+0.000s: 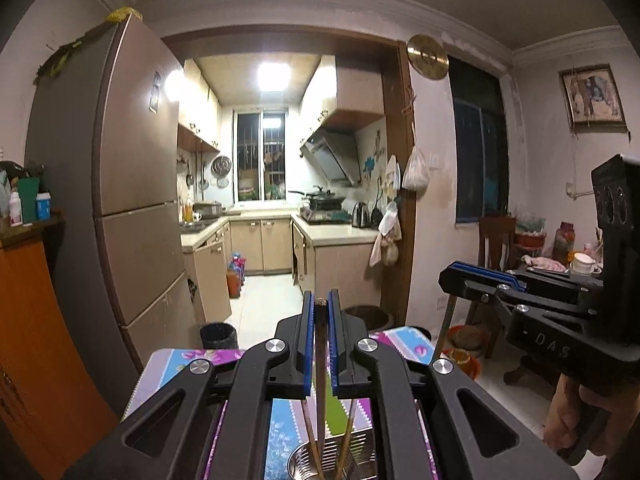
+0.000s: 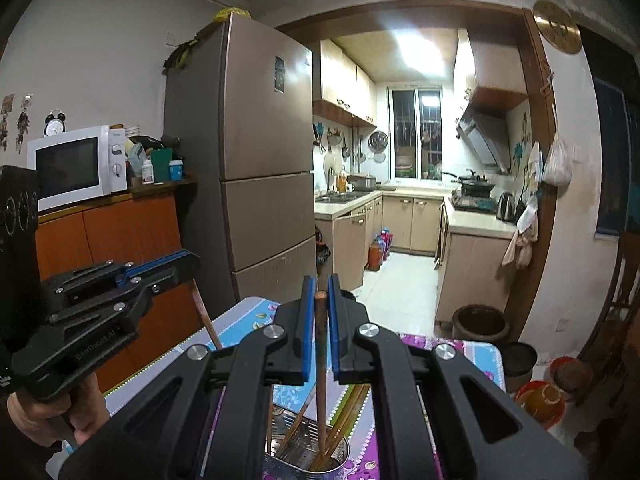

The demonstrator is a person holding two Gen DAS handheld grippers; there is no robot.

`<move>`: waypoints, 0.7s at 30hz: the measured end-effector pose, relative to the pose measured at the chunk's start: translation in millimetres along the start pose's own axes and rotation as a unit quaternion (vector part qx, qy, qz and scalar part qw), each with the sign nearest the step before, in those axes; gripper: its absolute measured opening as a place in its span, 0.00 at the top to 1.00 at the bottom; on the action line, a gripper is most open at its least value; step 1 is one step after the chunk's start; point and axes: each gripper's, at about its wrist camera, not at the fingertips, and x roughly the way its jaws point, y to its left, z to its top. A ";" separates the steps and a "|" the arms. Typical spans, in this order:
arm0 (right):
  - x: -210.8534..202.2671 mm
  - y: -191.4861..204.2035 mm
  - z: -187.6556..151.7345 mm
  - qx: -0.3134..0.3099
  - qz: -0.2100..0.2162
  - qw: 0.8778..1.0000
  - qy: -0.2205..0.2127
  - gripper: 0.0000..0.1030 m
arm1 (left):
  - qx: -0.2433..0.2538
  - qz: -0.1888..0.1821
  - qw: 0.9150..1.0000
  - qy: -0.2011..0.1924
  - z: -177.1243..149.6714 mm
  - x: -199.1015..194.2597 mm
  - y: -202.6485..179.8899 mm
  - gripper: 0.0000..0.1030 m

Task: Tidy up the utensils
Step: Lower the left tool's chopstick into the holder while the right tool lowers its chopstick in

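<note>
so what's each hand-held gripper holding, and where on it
Left hand-held gripper and right hand-held gripper each pinch a brown wooden chopstick near its top end.

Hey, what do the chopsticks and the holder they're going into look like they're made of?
Chopsticks: probably wood or bamboo, matte brown, with a rough fibrous end showing between the left gripper's pads. Holder: looks like stainless steel, shiny silver with reflective walls and a slotted insert. Right gripper also holds one stick upright over it.

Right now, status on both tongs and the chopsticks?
Left tongs shut on dark chopstick. Right tongs around brown chopstick, small gaps showing. Both chopsticks upright in metal holder. Nothing in the way.
</note>
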 end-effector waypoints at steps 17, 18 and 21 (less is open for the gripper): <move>48.1 -10.9 -21.7 0.022 0.010 0.998 0.050 0.95 | -0.003 0.019 0.997 0.079 -19.6 56.8 17.6 0.93; 51.0 -11.4 -23.1 0.023 0.009 0.998 0.053 0.95 | -0.006 0.017 0.996 0.084 -20.7 60.4 19.9 0.93; 65.1 -15.9 -29.8 0.030 0.009 0.997 0.070 0.95 | -0.013 0.025 0.996 0.087 -23.2 69.1 26.1 0.92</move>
